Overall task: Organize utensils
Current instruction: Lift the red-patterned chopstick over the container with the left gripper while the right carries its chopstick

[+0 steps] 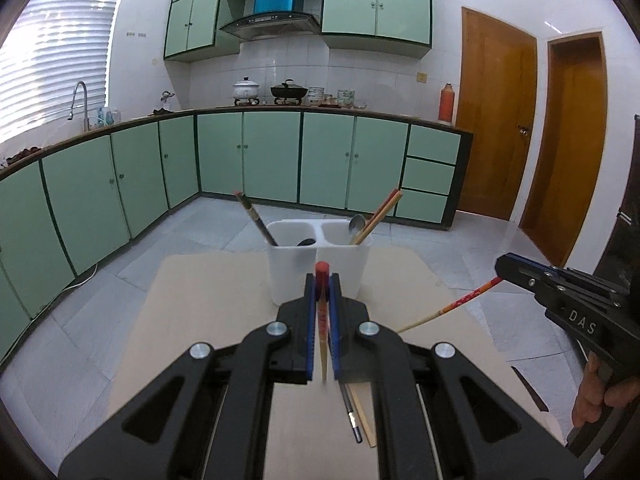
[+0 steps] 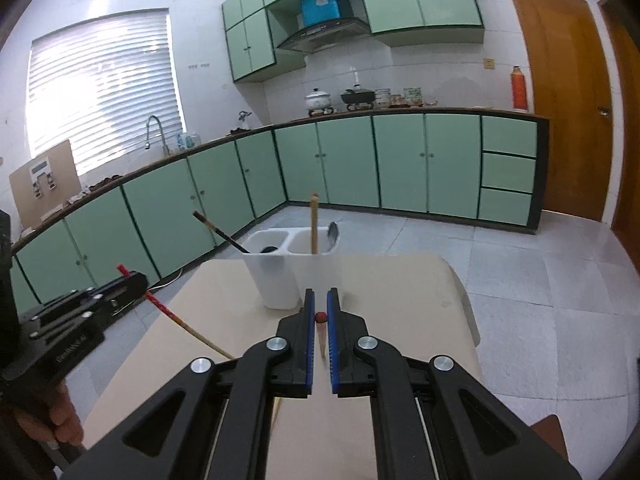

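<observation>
Daylight glare through window blinds (image 2: 104,84); fisheye edges bent, corners dark.

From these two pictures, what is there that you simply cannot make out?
- Left wrist view: lower ends of the utensils in the white holder, hidden by its walls.
- Left wrist view: chopsticks on the table, partly covered by the left hand-held gripper.
- Right wrist view: tip of the chopstick in the right hand-held gripper, blurred.
- Both views: countertop dishes, too small.
</observation>
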`<action>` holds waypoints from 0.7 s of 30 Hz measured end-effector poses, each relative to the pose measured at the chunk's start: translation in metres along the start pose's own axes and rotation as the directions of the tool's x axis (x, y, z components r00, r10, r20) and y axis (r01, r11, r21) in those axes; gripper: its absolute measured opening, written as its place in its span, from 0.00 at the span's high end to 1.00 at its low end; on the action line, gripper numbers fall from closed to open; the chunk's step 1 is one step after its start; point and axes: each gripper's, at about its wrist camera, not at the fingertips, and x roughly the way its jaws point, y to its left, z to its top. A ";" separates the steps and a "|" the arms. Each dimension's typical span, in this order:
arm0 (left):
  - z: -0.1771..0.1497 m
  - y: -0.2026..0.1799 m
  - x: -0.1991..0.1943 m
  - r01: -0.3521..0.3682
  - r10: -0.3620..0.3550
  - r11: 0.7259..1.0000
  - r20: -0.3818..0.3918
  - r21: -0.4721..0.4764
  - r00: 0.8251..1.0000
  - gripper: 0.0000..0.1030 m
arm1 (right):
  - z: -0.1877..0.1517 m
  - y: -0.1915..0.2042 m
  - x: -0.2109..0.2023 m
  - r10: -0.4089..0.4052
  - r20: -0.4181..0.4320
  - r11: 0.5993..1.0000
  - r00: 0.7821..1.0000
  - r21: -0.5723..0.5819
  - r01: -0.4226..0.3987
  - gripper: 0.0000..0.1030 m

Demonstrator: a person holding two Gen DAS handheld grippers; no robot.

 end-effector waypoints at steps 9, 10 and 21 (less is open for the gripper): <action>0.017 0.004 0.006 0.012 -0.012 1.000 0.009 -0.005 1.000 0.95 | 0.023 0.010 0.011 0.028 -0.027 0.998 0.999 -0.058 -0.030 0.94; 0.018 0.004 0.007 0.014 -0.014 1.000 0.008 -0.007 1.000 0.95 | 0.025 0.011 0.012 0.031 -0.028 0.998 0.999 -0.063 -0.032 0.94; 0.034 0.013 0.005 0.014 -0.014 1.000 0.025 -0.013 1.000 0.95 | 0.043 0.015 0.018 0.055 -0.013 0.994 0.998 -0.094 -0.056 0.94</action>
